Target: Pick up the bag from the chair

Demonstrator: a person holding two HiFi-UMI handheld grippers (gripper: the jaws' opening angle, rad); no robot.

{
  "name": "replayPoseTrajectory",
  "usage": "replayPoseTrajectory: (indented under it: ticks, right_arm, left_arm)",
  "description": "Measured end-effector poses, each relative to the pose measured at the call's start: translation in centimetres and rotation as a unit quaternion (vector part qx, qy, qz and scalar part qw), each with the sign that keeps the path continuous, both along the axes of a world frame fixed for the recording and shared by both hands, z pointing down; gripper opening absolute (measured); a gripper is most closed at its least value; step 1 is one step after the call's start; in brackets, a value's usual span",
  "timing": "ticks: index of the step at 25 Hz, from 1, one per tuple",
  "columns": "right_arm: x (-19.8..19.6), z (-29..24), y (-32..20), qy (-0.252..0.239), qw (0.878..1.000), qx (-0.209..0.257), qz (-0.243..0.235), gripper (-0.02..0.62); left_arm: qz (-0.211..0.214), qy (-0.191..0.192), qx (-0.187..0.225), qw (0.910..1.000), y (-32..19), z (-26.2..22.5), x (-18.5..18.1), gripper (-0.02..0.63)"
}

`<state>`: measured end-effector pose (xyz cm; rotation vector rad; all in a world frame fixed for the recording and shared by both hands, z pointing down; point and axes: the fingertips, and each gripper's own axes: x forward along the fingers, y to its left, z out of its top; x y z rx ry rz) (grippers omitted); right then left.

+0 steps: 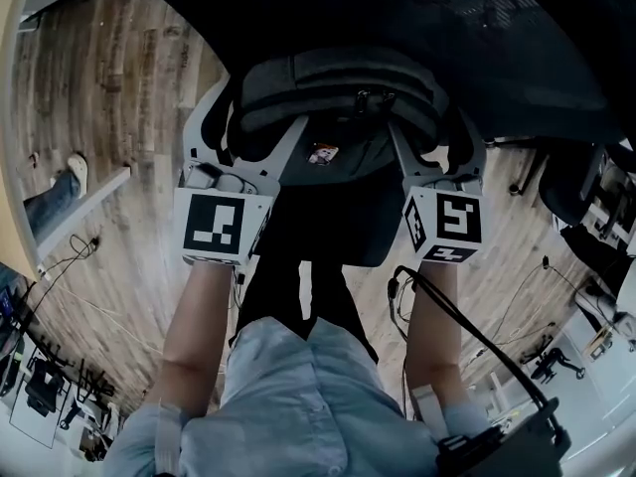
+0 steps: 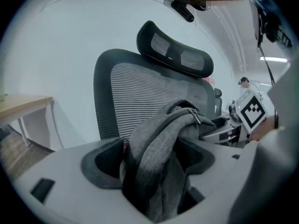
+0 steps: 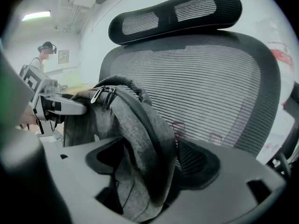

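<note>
Pinching a thick fold of cloth, the left gripper (image 2: 154,171) has its jaws closed on one side of the grey fabric backpack (image 2: 159,134). The right gripper (image 3: 149,171) clamps the opposite side the same way. From the head view the backpack (image 1: 338,82) hangs between both grippers, above the dark seat of the black mesh office chair (image 2: 131,97), just before its ribbed back. Whether it touches the seat cannot be told. Pale wooden floor (image 1: 119,117) lies around.
</note>
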<state>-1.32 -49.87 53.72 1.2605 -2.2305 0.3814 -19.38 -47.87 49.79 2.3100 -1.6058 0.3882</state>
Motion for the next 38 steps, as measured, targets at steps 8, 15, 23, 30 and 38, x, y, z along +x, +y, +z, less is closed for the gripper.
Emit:
replayPoseTrajectory:
  ticks: [8, 15, 23, 30, 38]
  right_arm:
    - [-0.5, 0.3, 0.3, 0.007, 1.000, -0.007, -0.017, 0.296]
    - [-1.4, -0.1, 2.3, 0.000, 1.000, -0.002, -0.021, 0.209]
    - [-1.4, -1.7, 6.7, -0.018, 1.000, 0.005, -0.021, 0.175]
    - [-0.2, -3.3, 10.6, -0.050, 0.998, 0.023, -0.013, 0.149]
    - [0.2, -8.9, 12.9, -0.068, 0.994, 0.079, -0.029, 0.137]
  left_arm:
    - [-0.005, 0.000, 0.001, 1.0000, 0.5, -0.1, -0.3, 0.265]
    - [-0.013, 0.004, 0.008, 0.9999, 2.5, -0.5, -1.0, 0.235]
    - [-0.030, 0.004, 0.011, 0.9995, 7.1, -1.8, -1.1, 0.229]
    - [-0.023, -0.042, 0.027, 0.9985, 11.6, -3.1, 0.1, 0.219]
    - [-0.039, -0.056, 0.061, 0.9958, 14.8, -7.7, 0.6, 0.212]
